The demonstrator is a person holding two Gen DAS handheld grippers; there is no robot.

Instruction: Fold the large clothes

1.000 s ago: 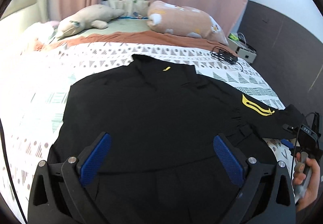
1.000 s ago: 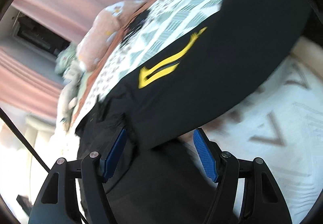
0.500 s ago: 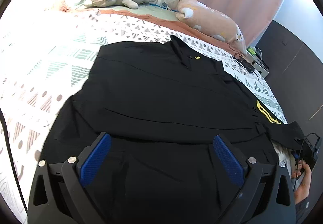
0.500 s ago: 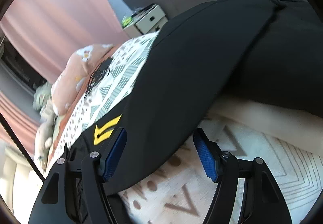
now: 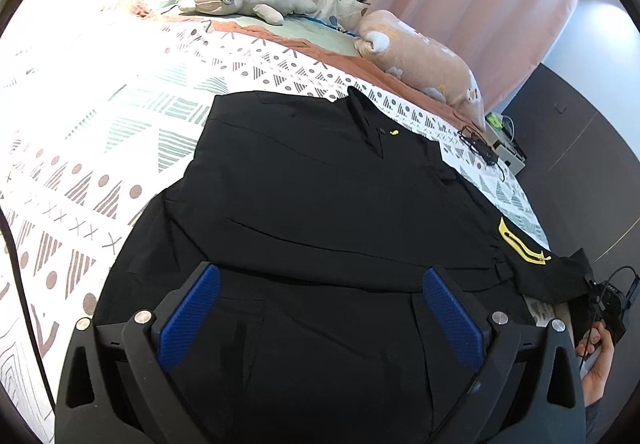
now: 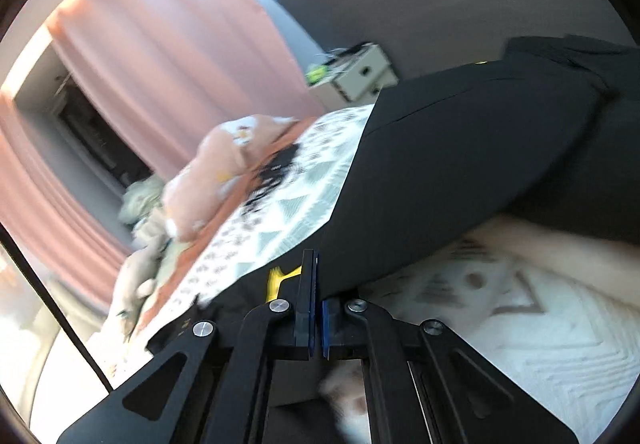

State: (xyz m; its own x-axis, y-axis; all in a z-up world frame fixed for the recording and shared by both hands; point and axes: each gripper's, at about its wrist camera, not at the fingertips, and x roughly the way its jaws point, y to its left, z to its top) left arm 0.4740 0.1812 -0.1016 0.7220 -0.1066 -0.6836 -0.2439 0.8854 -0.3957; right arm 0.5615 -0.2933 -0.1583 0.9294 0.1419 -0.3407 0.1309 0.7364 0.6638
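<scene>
Black shirt (image 5: 320,204) spreads beneath parted left gripper (image 5: 320,316); right gripper (image 6: 314,280) pinches its sleeve.

A large black shirt (image 5: 320,204) lies spread flat on the patterned bed (image 5: 100,132), collar toward the pillows (a yellow emblem marks its right sleeve).

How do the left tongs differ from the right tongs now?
The left tongs stand wide open above the black shirt, gripping nothing. The right tongs have just closed, shut on the shirt's sleeve near its yellow stripe. Both have blue pads.
</scene>
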